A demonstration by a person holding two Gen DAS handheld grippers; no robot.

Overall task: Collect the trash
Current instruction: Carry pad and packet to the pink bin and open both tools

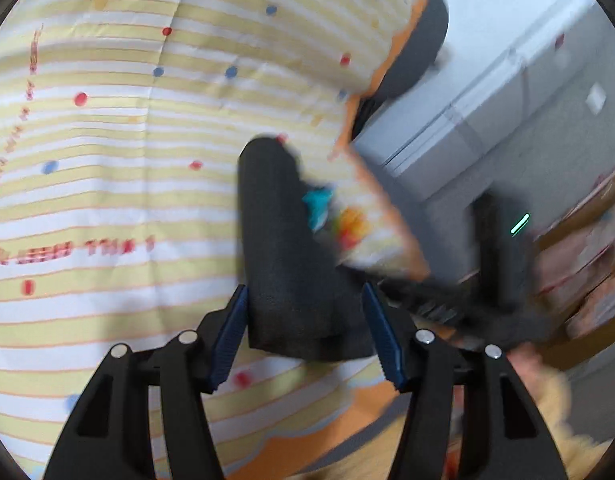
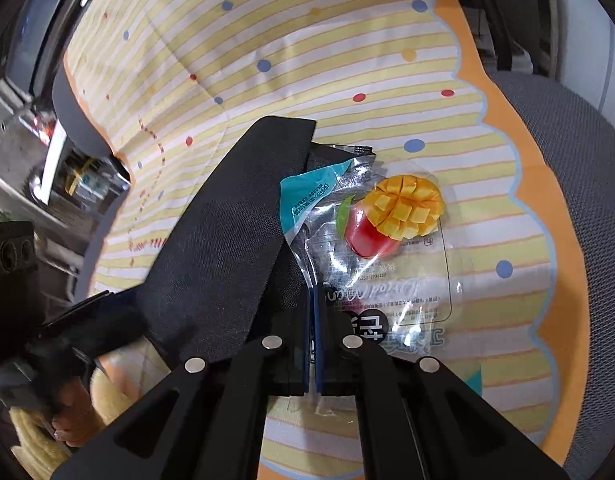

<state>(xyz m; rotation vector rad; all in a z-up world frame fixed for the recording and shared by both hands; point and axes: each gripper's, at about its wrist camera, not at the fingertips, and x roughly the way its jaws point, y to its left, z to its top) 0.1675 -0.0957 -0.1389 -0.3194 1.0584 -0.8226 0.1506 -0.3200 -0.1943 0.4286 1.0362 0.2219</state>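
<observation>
A clear snack wrapper point(image 2: 387, 248) with a mango picture and a teal strip is pinched at its near edge by my right gripper point(image 2: 312, 340), whose jaws are shut on it. It hangs over the yellow striped cloth point(image 2: 307, 60). A black bag point(image 2: 227, 248) stands just left of the wrapper, its rim touching it. In the left wrist view my left gripper point(image 1: 303, 340) holds the black bag point(image 1: 283, 248) between its blue pads. The wrapper point(image 1: 347, 224) shows blurred past the bag's right side.
The striped dotted cloth point(image 1: 107, 140) covers a table with an orange scalloped border point(image 2: 563, 280). A grey mesh chair seat point(image 2: 563, 128) lies at the right. Grey cabinets point(image 1: 487, 112) and wooden shelving point(image 1: 587, 248) stand beyond the table edge.
</observation>
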